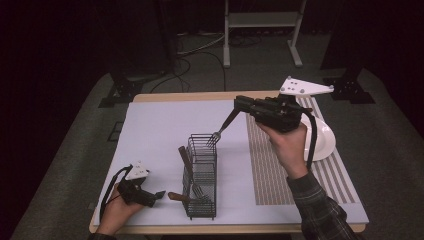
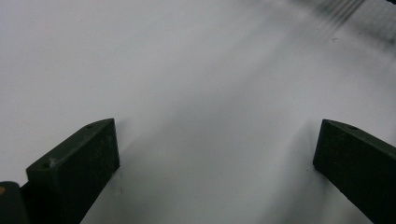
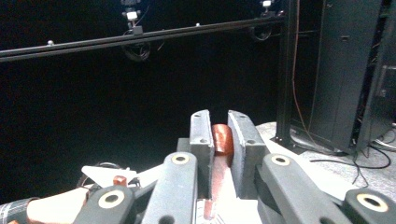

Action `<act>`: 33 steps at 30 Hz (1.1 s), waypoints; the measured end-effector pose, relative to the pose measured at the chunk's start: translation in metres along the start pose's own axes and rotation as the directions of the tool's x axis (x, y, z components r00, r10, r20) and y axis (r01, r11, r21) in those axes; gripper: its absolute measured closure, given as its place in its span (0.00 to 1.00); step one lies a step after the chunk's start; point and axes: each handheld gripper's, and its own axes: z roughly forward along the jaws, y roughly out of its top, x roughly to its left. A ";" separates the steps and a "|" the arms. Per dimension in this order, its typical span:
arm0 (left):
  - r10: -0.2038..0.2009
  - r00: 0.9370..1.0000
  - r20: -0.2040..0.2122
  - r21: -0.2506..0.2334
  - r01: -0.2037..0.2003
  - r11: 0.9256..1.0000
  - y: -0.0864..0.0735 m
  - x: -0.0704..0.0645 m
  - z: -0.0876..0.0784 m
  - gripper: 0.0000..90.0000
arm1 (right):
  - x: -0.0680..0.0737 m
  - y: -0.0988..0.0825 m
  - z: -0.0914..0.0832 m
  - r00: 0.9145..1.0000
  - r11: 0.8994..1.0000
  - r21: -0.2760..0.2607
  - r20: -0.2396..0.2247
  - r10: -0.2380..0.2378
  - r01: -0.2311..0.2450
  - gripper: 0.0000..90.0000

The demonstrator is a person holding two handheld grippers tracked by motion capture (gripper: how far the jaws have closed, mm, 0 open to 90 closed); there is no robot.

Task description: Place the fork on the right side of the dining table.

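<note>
**Fork held over the wire basket**

Above the middle of the high view, our right tongs (image 1: pixel 239 104) are clamped on the wooden handle of a metal fork (image 1: pixel 222 128), whose tines point down and left toward the top rim of the black wire-mesh cutlery basket (image 1: pixel 201 176). In the right gripper view the reddish-brown handle (image 3: pixel 222 140) sits pinched between the two grey pads, closed as tight as the handle allows. We judge the fork is held by its handle end so that the tines can go into the basket first.

The basket already carries a brown-handled utensil (image 1: pixel 185 162) leaning upright against its left wall, and another fork (image 1: pixel 186 196) lying across its near end with the handle sticking out left. Our left tongs (image 1: pixel 159 195) rest at the lower left of the frame, just beside that protruding handle, jaws spread wide and empty over the bare surface in the left gripper view; we take it they wait to steady the basket.

The bench (image 1: pixel 160 125) is covered in pale lilac sheet, with a striped placemat (image 1: pixel 272 170) at right and a white round plate (image 1: pixel 322 140) under our right hand. Around us the room is dark, with grey carpet, cables and a white metal stand (image 1: pixel 260 30) at the top.
</note>
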 end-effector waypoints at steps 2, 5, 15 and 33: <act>0.000 1.000 0.000 0.001 0.000 1.000 0.000 0.000 0.000 0.00 | -0.002 0.001 -0.005 1.000 1.000 -0.005 0.009 0.004 -0.004 0.89; 0.000 1.000 0.000 0.000 0.000 1.000 0.000 0.000 0.000 0.00 | -0.004 0.002 -0.011 1.000 1.000 -0.017 0.022 0.004 -0.004 0.89; 0.002 1.000 -0.001 0.001 -0.002 1.000 0.000 0.000 0.000 0.00 | -0.017 -0.009 -0.034 0.996 1.000 -0.012 0.084 0.023 -0.022 0.89; 0.000 1.000 -0.001 0.001 0.000 1.000 0.000 0.000 0.000 0.00 | -0.038 -0.051 -0.066 0.977 0.995 0.034 0.194 0.084 -0.093 0.89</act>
